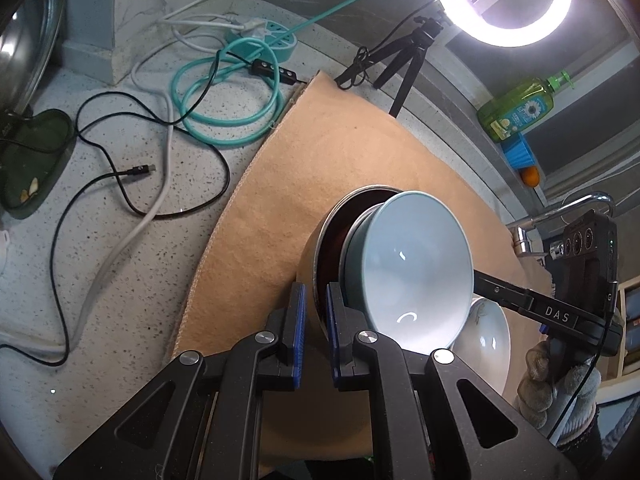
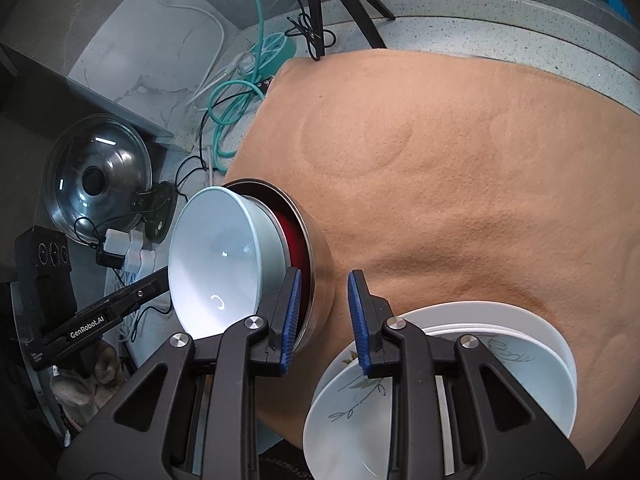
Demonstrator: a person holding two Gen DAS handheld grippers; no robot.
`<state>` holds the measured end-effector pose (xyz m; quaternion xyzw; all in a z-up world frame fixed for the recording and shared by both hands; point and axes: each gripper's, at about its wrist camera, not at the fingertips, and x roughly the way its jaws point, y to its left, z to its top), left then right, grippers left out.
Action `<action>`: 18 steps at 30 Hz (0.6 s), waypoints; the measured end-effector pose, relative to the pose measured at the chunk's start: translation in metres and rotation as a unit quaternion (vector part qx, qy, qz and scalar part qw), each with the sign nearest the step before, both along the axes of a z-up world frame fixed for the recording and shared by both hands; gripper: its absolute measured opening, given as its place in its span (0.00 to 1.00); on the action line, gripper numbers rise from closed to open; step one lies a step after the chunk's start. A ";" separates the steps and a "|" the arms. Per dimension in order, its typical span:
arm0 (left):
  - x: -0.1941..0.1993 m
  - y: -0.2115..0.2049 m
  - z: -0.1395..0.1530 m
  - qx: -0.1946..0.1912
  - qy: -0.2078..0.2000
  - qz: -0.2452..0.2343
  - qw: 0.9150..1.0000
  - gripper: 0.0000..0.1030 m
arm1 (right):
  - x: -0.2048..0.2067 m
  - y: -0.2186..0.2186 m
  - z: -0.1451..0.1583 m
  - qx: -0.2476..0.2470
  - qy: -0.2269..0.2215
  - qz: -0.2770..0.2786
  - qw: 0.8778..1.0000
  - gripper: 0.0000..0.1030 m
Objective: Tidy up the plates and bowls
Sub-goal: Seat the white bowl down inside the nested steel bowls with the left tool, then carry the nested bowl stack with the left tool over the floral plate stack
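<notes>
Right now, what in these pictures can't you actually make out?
- Bottom of the steel bowl: left view, hidden by the blue bowl nested inside.
- Plates: right view, partly covered by the right gripper; stack count unclear.
- Soap bottle label: left view, too small.

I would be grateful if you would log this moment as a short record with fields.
surface: tan cloth over a speckled countertop
bowls: pale blue bowl nested in a steel bowl with red interior, both tilted
left gripper: jaws clamp the steel bowl's rim
right gripper: jaws apart, astride the steel bowl's wall
plates: white stack, floral plate uppermost, beside the bowls
</notes>
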<state>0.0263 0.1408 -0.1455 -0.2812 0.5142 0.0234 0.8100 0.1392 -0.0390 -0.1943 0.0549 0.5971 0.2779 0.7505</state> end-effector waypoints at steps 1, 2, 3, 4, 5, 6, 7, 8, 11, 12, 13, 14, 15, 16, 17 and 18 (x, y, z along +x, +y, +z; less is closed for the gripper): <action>0.000 0.000 -0.002 -0.004 0.001 -0.001 1.000 0.09 | 0.000 0.001 -0.002 -0.002 0.001 0.001 1.000 0.24; 0.001 0.000 -0.003 -0.005 0.002 -0.002 1.000 0.09 | 0.000 0.002 -0.004 -0.004 0.003 0.002 1.000 0.24; 0.001 0.000 -0.004 -0.006 0.002 -0.003 1.000 0.09 | 0.000 0.003 -0.005 -0.004 0.005 0.002 1.000 0.24; 0.001 -0.001 -0.005 -0.006 0.003 -0.003 1.000 0.09 | 0.000 0.003 -0.007 -0.003 0.008 0.001 1.000 0.24; 0.001 -0.001 -0.005 -0.007 0.002 -0.002 1.000 0.09 | 0.000 0.003 -0.008 -0.001 0.010 0.000 1.000 0.21; 0.001 -0.001 -0.005 -0.008 0.001 -0.001 1.000 0.09 | 0.000 0.003 -0.009 0.000 0.013 -0.001 1.000 0.19; 0.001 0.000 -0.006 -0.009 0.001 -0.001 1.000 0.09 | 0.000 0.003 -0.010 0.002 0.015 0.000 1.000 0.17; 0.001 0.000 -0.006 -0.009 0.000 -0.001 1.000 0.09 | 0.000 0.003 -0.010 0.003 0.017 0.000 1.000 0.16; 0.002 0.000 -0.007 -0.009 0.000 -0.002 1.000 0.09 | 0.000 0.005 -0.012 0.005 0.020 0.000 1.000 0.13; 0.002 0.000 -0.007 -0.009 0.000 -0.002 1.000 0.09 | 0.000 0.005 -0.012 0.006 0.020 0.000 1.000 0.12; 0.002 0.000 -0.007 -0.009 -0.001 -0.002 1.000 0.09 | -0.001 0.007 -0.012 0.006 0.020 0.002 1.000 0.11; 0.002 0.000 -0.007 -0.008 -0.001 -0.003 1.000 0.09 | -0.001 0.008 -0.012 0.006 0.020 0.003 1.000 0.11; 0.002 0.000 -0.007 -0.008 -0.001 -0.002 1.000 0.09 | -0.002 0.008 -0.011 0.004 0.018 0.003 1.000 0.11; 0.002 0.000 -0.006 -0.008 -0.001 -0.002 1.000 0.09 | -0.002 0.009 -0.011 0.002 0.016 0.003 1.000 0.11; 0.002 0.000 -0.006 -0.008 -0.001 -0.002 1.000 0.09 | -0.002 0.010 -0.011 0.000 0.016 0.004 1.000 0.11; 0.002 0.000 -0.006 -0.009 -0.001 -0.002 1.000 0.09 | -0.002 0.010 -0.010 0.000 0.016 0.003 1.000 0.11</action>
